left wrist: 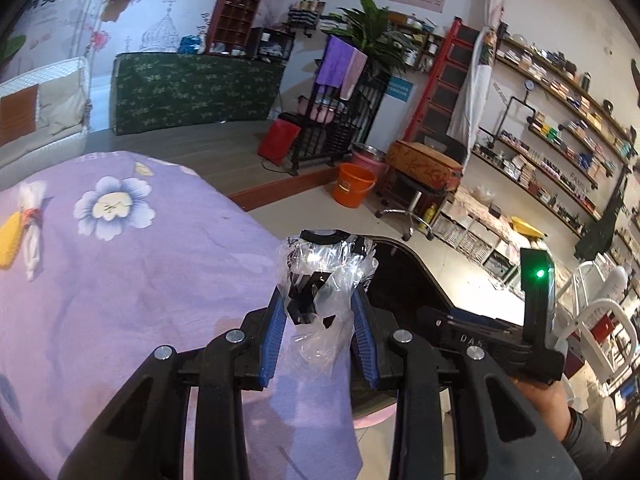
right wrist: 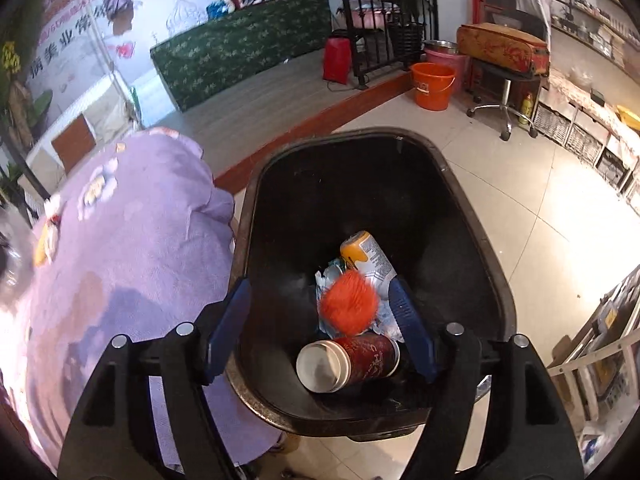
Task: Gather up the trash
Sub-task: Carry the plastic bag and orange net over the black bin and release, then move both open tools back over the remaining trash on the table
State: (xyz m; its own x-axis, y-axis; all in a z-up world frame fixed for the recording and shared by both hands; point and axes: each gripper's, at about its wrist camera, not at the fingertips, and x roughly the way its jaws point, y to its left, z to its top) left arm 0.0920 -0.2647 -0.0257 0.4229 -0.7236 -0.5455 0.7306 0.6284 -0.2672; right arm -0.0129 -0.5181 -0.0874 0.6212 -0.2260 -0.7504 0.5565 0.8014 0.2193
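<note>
My left gripper [left wrist: 320, 300] is shut on a crumpled clear plastic wrapper [left wrist: 326, 280] with a black piece inside, held above the edge of the purple flowered cloth [left wrist: 120, 280]. The black trash bin [left wrist: 400, 276] is just right of it. My right gripper [right wrist: 320, 312] is open and empty above the black bin [right wrist: 472, 216]. In the bin lie an orange fuzzy ball [right wrist: 349, 298], a red paper cup [right wrist: 352, 362] on its side, a yellow-topped can [right wrist: 366, 254] and crumpled white wrappers [right wrist: 384, 316]. The other gripper's body [left wrist: 536, 320] shows at right in the left wrist view.
A yellow and white tied item [left wrist: 28, 232] lies on the cloth at far left. An orange bucket [right wrist: 432, 84], a pink basin [right wrist: 446, 58] and a wheeled stool [right wrist: 504, 60] stand on the tiled floor beyond the bin. Shelves [left wrist: 560, 148] line the right wall.
</note>
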